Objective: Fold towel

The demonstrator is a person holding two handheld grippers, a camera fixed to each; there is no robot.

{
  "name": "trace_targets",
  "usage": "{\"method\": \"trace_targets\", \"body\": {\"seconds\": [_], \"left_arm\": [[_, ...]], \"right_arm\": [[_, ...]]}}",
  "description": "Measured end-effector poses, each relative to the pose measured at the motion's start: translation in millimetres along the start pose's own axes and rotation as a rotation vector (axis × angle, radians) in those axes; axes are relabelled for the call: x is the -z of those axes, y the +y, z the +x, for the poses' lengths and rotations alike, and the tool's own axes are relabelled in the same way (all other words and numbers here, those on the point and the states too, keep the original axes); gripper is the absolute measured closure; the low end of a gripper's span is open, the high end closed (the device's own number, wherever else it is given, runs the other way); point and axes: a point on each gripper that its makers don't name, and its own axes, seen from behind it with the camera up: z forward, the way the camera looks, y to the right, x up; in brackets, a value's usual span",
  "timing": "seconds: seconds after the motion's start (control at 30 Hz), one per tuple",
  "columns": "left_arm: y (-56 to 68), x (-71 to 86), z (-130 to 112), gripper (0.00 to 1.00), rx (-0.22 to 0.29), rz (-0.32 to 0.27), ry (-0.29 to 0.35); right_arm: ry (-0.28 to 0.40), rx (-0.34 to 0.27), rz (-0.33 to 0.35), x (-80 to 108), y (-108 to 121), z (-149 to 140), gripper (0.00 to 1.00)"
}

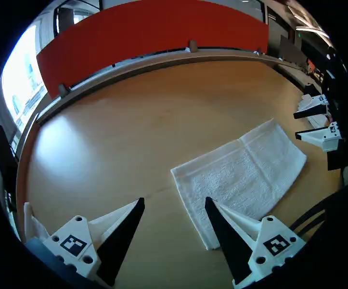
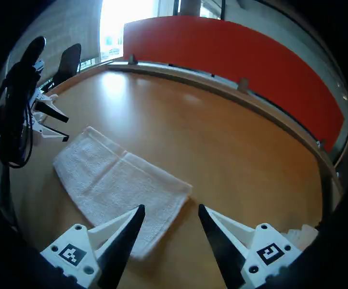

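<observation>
Left gripper view, hand-held gripper: the left hand-held gripper stands spread at 6 o'clock with nothing between its fingers.
Left gripper view, towel: the white towel lies flat on the wooden tabletop toward 4 o'clock, with a crease line across its far part.
Left gripper view, partner: the right hand-held gripper sits at 3 o'clock, just beside the towel's far end, its fingers apart.
Left gripper view, doing it well: the next fold probably calls for each gripper to pinch a corner through every layer. Both corners should then be lifted together and laid edge to edge.
Left gripper view, hard to tell: one finger overlaps the towel's near edge, and I cannot say whether it touches the cloth or hovers above it.
Right gripper view, hand-held gripper: the right hand-held gripper is spread wide at 6 o'clock and empty.
Right gripper view, towel: the towel runs from 9 toward 6 o'clock, and its near corner lies under the left finger in the picture.
Right gripper view, partner: the left hand-held gripper is at 9 o'clock, open, beside the towel's far end.
Right gripper view, doing it well: come in low at the corner so no layer slips free.
Right gripper view, hard to tell: the number of layers is unclear, and the hand holding the partner is lost in shadow behind a dark cable.
</observation>
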Motion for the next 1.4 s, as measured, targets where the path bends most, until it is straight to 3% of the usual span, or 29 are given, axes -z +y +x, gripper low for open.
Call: {"method": "trace_targets", "body": {"seconds": [0.8,1.1,1.4], "left_arm": [[19.4,43.3,-45.1,0.07,0.072,0.002,-0.003],[17.5,52.3,-52.2,0.07,0.091,0.022,0.002],[4.8,67.9,-64.3,0.07,0.145,0.07,0.011]], "right_arm": [[0.012,-0.023,-0.008,49.6,-27.2,-25.2,0.14],[0.013,-0.005,0.011,48.5,-31.0,-25.2,0.14],[0.002,0.036,0.056,41.3,-35.9,-25.9,0.14]]}}
